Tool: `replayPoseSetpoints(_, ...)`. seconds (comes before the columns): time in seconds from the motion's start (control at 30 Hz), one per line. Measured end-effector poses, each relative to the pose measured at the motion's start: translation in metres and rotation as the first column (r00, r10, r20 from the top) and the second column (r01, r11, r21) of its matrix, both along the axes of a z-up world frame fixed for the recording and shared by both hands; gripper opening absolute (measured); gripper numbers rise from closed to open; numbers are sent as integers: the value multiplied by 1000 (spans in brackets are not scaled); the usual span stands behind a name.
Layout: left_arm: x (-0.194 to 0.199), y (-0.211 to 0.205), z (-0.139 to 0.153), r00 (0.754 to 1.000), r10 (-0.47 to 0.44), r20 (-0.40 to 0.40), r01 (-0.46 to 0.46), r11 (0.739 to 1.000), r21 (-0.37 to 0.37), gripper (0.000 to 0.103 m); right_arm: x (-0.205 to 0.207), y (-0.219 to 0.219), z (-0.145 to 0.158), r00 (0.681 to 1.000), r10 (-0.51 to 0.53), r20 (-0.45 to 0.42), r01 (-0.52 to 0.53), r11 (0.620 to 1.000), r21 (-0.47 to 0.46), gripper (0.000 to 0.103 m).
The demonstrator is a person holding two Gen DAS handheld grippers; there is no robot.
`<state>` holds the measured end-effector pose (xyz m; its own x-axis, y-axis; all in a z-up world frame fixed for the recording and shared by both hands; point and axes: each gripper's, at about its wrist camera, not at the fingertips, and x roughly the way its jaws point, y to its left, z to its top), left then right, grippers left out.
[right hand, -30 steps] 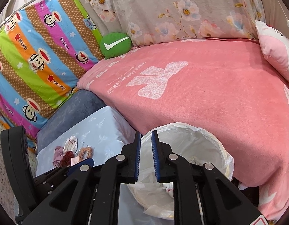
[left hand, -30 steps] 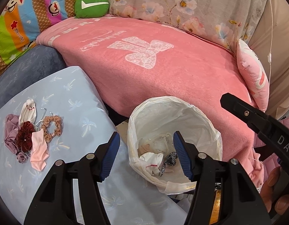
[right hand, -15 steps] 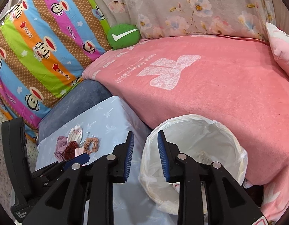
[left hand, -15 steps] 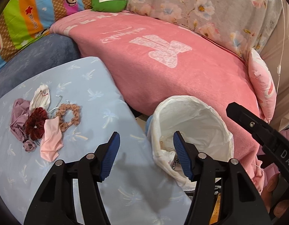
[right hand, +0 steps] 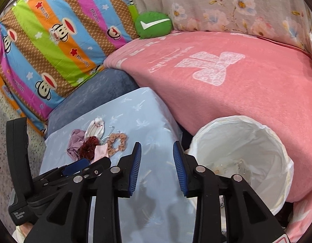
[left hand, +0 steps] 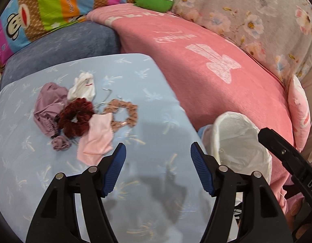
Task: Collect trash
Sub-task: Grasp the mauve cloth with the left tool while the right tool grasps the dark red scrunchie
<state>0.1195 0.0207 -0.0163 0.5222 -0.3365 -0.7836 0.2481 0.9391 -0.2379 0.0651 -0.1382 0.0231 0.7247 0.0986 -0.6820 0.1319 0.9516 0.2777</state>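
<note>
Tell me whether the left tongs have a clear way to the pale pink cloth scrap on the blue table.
Probably yes: the left tongs stand open and empty, nothing lies between them and the pale pink cloth scrap, whose near edge lies free of the pile.

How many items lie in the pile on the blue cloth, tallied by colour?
Purple: 2, a crumpled cloth and a small rosette
White: 1, a sock-like piece
Dark red: 1, a scrunchie
Tan: 1, a scrunchie
Pink: 1, a cloth piece
Total: 6
</note>
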Motion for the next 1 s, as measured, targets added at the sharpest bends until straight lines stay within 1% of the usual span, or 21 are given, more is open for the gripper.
replayPoseSetpoints(0.23,9,49,-8,995,96,-19,-96,995,-11,69,17,47,-9,996,82,-31,-82,996,-21,37)
replayPoseSetpoints(0.47,25,102,-19,981,190,-37,-190,982,-2,70,39,95,-26,985,159,-74,-161,987,-24,37)
replayPoseSetpoints(0.57,31,124,-24,974,224,-38,-223,975,13,70,50,118,-33,976,196,-90,-200,979,-32,37)
replayPoseSetpoints(0.67,40,143,-30,966,256,-43,-255,967,25,75,63,138,-39,968,227,-108,-232,972,-38,42)
replayPoseSetpoints(0.77,50,159,-37,959,278,-55,-276,961,33,80,79,156,-47,960,254,-122,-260,965,-39,42)
replayPoseSetpoints(0.83,58,168,-43,954,293,-66,-291,956,44,86,92,167,-52,955,266,-131,-273,961,-37,43)
replayPoseSetpoints(0.9,66,176,-47,949,307,-78,-304,952,45,86,105,175,-58,952,273,-137,-280,959,-36,48)
replayPoseSetpoints(1.0,82,186,-54,943,317,-97,-314,948,46,86,126,184,-68,950,274,-152,-281,960,-23,48)
